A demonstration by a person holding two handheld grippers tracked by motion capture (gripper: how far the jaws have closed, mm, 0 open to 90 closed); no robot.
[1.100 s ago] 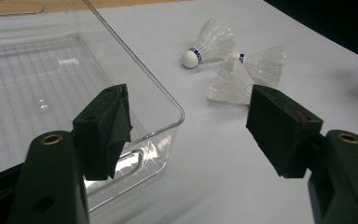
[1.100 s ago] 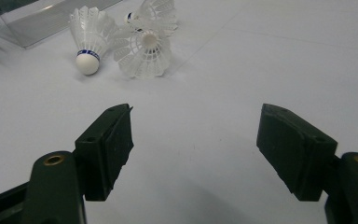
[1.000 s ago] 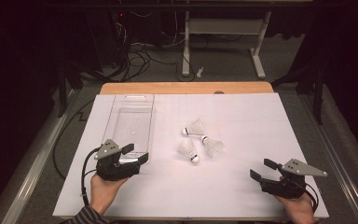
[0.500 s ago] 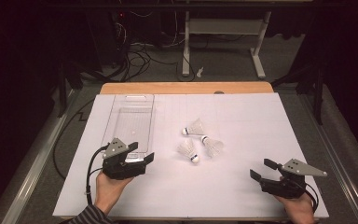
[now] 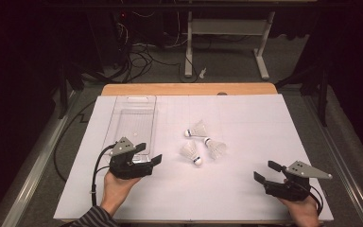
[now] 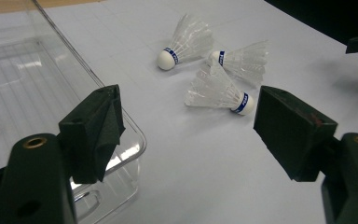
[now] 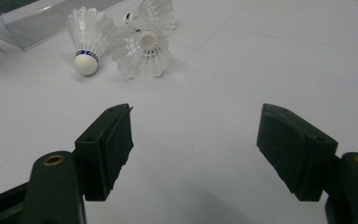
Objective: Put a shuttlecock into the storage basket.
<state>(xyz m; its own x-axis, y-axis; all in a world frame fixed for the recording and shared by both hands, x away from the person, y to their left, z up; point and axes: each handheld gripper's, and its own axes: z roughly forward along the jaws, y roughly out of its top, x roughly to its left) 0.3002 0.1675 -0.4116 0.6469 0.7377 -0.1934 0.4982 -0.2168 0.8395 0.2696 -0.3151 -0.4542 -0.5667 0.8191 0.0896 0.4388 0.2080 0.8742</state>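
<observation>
Three white shuttlecocks (image 5: 201,140) lie clustered near the middle of the white table sheet (image 5: 246,189), just right of a clear plastic tray (image 5: 131,118). The left gripper (image 5: 149,153) hovers beside the tray's near corner, jaws spread wide and empty, facing the nearest shuttlecock (image 6: 219,89). The right gripper (image 5: 264,172) rests well apart at the near right, jaws also wide and empty.

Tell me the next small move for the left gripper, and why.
Probably ease the left gripper forward toward the nearest shuttlecock. Its jaws stand wide open with nothing between them, and that shuttlecock lies on its side just ahead on the white sheet, apart from the clear tray. The right gripper is farther off.
</observation>
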